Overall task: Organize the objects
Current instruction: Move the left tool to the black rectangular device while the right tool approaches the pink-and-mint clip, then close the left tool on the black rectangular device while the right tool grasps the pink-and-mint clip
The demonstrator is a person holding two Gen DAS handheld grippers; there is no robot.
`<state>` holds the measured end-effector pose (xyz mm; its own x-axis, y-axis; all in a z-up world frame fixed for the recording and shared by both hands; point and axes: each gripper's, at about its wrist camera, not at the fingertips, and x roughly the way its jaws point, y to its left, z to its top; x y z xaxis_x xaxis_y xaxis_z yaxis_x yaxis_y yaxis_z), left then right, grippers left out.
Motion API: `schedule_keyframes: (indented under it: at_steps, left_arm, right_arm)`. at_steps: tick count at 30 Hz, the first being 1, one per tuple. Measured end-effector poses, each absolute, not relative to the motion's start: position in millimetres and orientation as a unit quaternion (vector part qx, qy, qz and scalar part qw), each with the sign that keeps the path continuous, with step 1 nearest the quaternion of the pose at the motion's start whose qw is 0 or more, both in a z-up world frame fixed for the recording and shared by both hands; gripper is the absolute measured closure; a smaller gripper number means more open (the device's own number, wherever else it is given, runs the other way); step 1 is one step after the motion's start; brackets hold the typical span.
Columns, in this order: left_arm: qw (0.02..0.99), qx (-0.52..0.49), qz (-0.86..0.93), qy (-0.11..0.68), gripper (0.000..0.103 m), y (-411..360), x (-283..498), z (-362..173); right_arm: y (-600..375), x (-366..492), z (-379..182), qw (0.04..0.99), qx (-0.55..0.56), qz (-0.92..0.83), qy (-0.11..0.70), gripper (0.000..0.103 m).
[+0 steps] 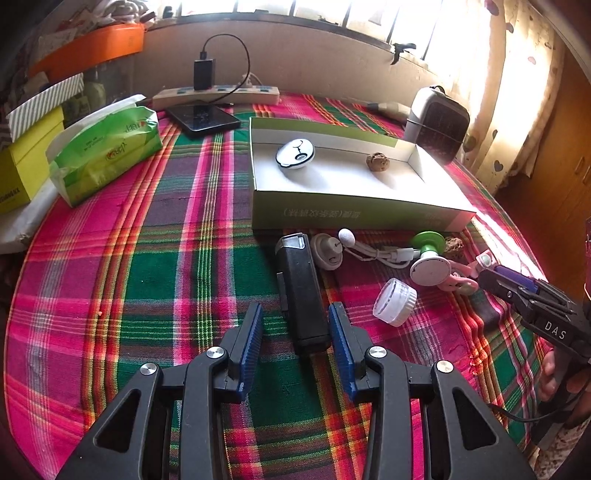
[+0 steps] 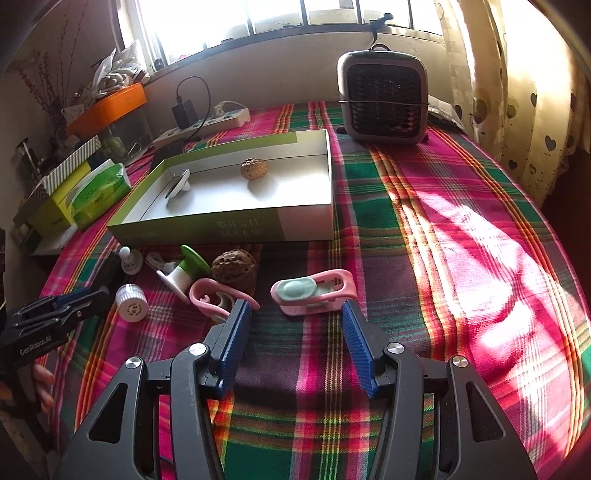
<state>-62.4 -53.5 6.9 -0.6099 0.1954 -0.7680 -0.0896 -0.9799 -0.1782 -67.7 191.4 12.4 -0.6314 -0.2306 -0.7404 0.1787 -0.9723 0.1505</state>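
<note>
Left tongs (image 1: 295, 332) wide, straddling black device (image 1: 301, 291) at 12 o'clock before box (image 1: 351, 214); right tongs (image 2: 293, 325) wide near pink clip (image 2: 314, 291), probably next; close squarely mid-body, lift level.

Strong daylight is admitted through the window (image 1: 295, 7) behind the table, which is blown out to white. Bright patches are thrown across the plaid cloth (image 2: 480, 258) on the right. Straight lines are bent by fisheye distortion, and the corners are darkened. Focus is held fairly sharp throughout.
</note>
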Motion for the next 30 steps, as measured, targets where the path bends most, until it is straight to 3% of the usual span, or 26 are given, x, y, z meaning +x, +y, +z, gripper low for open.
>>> schedule_keyframes:
  at_steps: [12,30]
  left_arm:
    - [0.082,-0.433,0.895,-0.061,0.068,-54,-63,7]
    - [0.079,-0.433,0.896,-0.06,0.068,-53,-68,7]
  right_arm:
    - [200,-84,9,0.067,0.436,-0.888,-0.133,0.051]
    - [194,-87,11,0.081,0.419,-0.902,-0.064,0.051]
